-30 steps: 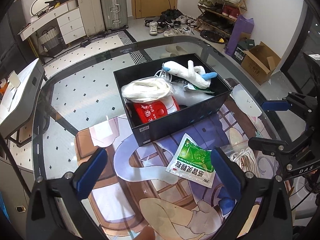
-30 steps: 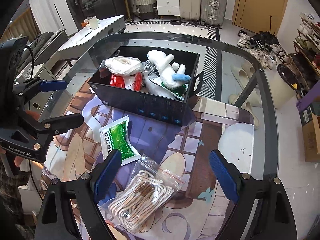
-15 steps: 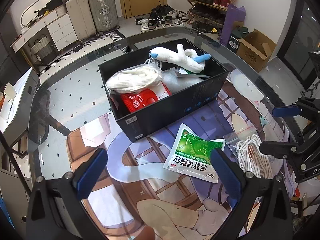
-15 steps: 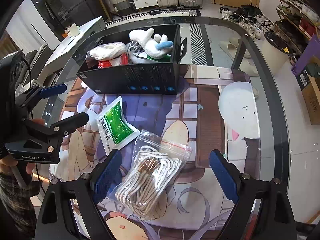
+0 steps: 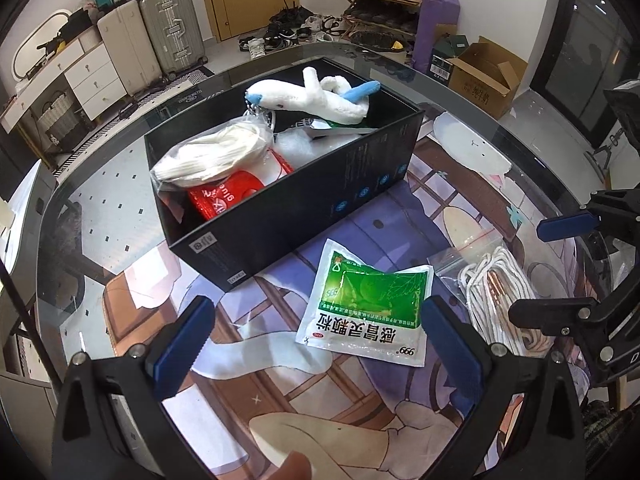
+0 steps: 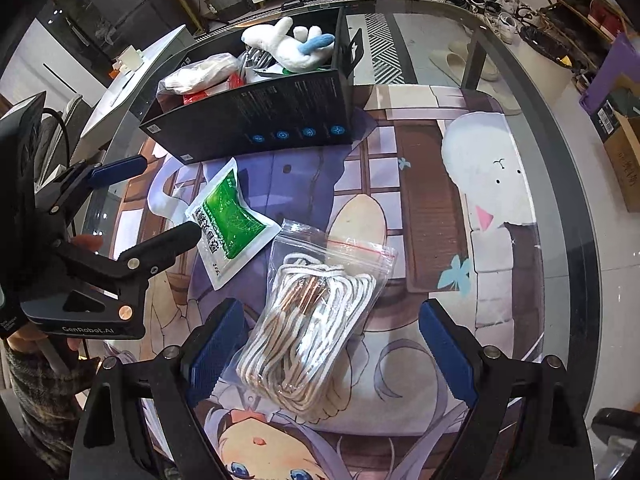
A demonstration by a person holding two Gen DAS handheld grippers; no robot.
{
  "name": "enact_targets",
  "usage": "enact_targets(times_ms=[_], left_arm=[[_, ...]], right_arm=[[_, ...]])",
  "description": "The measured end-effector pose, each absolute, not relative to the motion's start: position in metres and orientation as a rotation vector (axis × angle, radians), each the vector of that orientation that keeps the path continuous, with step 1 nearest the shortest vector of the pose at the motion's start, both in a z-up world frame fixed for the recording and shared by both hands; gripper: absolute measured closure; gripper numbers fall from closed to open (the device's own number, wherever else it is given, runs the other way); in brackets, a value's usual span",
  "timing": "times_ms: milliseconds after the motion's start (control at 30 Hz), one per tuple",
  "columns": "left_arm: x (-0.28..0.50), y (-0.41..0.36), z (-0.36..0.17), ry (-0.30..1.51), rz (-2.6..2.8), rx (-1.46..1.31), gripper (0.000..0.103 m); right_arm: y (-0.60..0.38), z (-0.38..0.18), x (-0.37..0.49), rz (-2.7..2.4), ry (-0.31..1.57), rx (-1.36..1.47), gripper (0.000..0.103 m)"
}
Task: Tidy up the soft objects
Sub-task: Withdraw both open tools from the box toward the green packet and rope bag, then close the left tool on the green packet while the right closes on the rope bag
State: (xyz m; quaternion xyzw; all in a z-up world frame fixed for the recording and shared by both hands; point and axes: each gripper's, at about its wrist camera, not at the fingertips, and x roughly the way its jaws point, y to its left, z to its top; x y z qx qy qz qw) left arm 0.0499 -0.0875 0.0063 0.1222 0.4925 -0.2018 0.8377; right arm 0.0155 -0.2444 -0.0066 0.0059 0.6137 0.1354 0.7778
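Observation:
A black box on the glass table holds a white plush toy, a bagged white bundle and a red pack. A green-and-white sachet lies flat on the printed mat in front of the box. A clear zip bag of white rope lies beside it. My left gripper is open and empty, just short of the sachet. My right gripper is open and empty, its jaws either side of the rope bag.
The printed mat covers the near part of the glass table. Each gripper shows in the other's view, the right one and the left one. Suitcases, drawers, shoe racks and a cardboard box stand on the floor beyond.
Both grippers have moved down and closer to the mat. The sachet and the rope bag look larger and sit nearer the jaws. Nothing was taken hold of.

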Motion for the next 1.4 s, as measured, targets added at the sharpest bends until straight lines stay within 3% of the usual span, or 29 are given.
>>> enact_targets(times_ms=[700,1400], left_arm=[[0.054,-0.104,-0.014,1.063,-0.545,0.311,0.000],[0.060,-0.121,-0.028,1.116,-0.558,0.331,0.000]], right_arm=[[-0.214,-0.040,0.015,0.291,1.444,-0.011,0.012],[-0.173,-0.053,-0.004,0.282,1.418,-0.238,0.013]])
